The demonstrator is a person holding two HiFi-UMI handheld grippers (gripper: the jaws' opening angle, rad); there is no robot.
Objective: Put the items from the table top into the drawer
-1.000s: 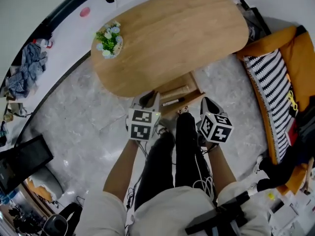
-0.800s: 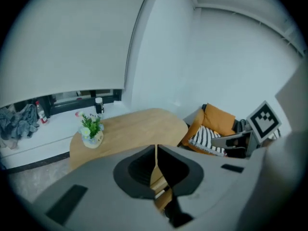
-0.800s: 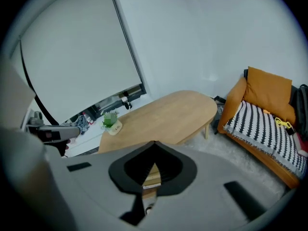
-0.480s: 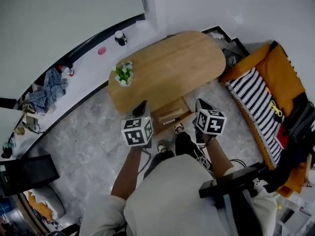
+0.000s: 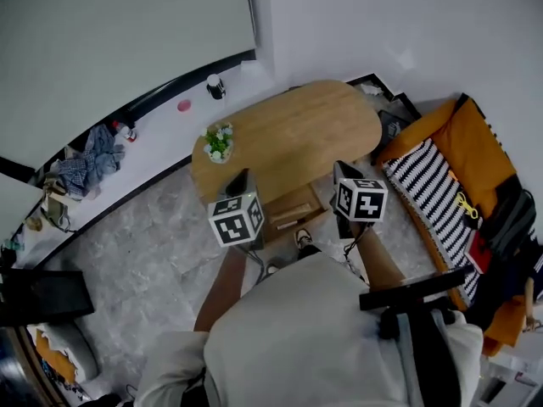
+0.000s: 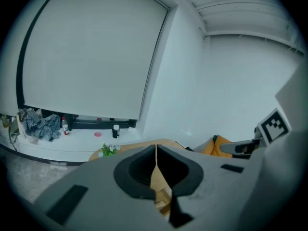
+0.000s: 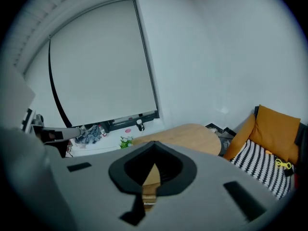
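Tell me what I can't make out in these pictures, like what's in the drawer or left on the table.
Drawer contents: too small in the head view; in the gripper views the shut left gripper and right gripper leave only a sliver.
Table near edge: head view, covered by both grippers.
Floor below the person: head view, hidden by their body.
Things on the window ledge: every view, too small to name.

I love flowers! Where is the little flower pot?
In the head view, the flower pot stands on the left end of the wooden table, just beyond the left gripper.
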